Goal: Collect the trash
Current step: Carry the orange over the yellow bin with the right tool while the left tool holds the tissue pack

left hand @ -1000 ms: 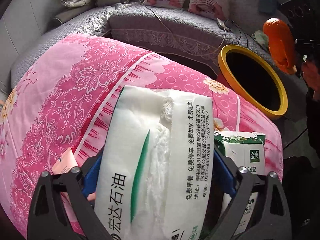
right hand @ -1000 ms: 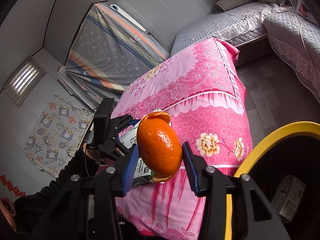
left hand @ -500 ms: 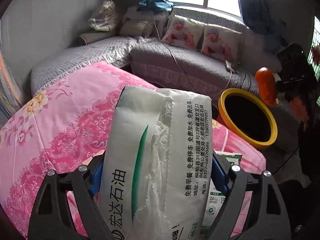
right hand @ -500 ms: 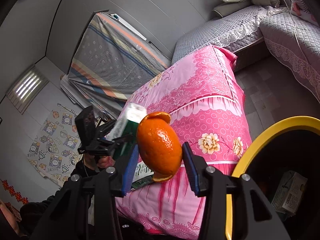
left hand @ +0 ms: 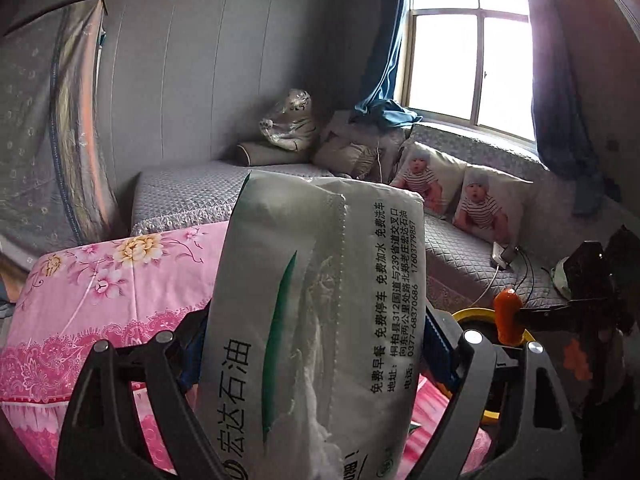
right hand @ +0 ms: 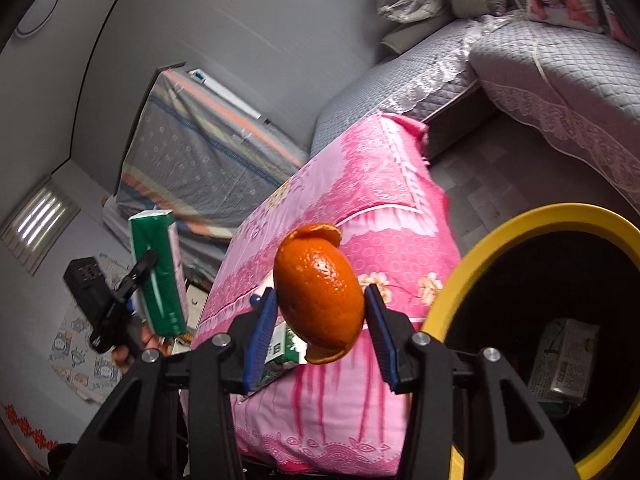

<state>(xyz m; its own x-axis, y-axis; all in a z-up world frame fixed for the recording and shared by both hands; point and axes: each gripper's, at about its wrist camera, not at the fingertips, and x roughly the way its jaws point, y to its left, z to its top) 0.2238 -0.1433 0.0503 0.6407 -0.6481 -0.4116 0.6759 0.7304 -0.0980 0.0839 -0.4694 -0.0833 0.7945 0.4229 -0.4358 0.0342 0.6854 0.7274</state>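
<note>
- Grey walls, a quilted grey corner sofa [left hand: 192,196] and a bright window [left hand: 468,56] at 1 o'clock are seen behind a table draped in a pink floral cloth [left hand: 100,292].
- A white-and-green tissue pack [left hand: 316,320] is clamped between the blue pads of the left gripper [left hand: 316,352], whose jaws are spread wide by the pack's breadth; the pack fills the whole gap.
- The pack's long axis is stood almost upright in the left wrist view, its top leaned slightly toward 1 o'clock, the torn dispensing slit turned to the camera.
- A piece of orange peel [right hand: 320,292] is pinched between the pads of the right gripper [right hand: 320,320], whose jaws are partly closed onto it; its long axis is tilted from 11 to 5 o'clock, with the curled rim uppermost.
- A yellow-rimmed bin [right hand: 480,248] is seen at 4 o'clock of the peel, with a crumpled carton [right hand: 564,360] lying inside.
- A green-and-white carton [right hand: 286,346] is left on the cloth, just behind the right gripper's left pad.
- Compared with a second ago, the pack has been lifted clear of the cloth, and window and wall are now seen behind it.
- The peel has been brought nearer the bin's rim, with the grip unchanged.
</note>
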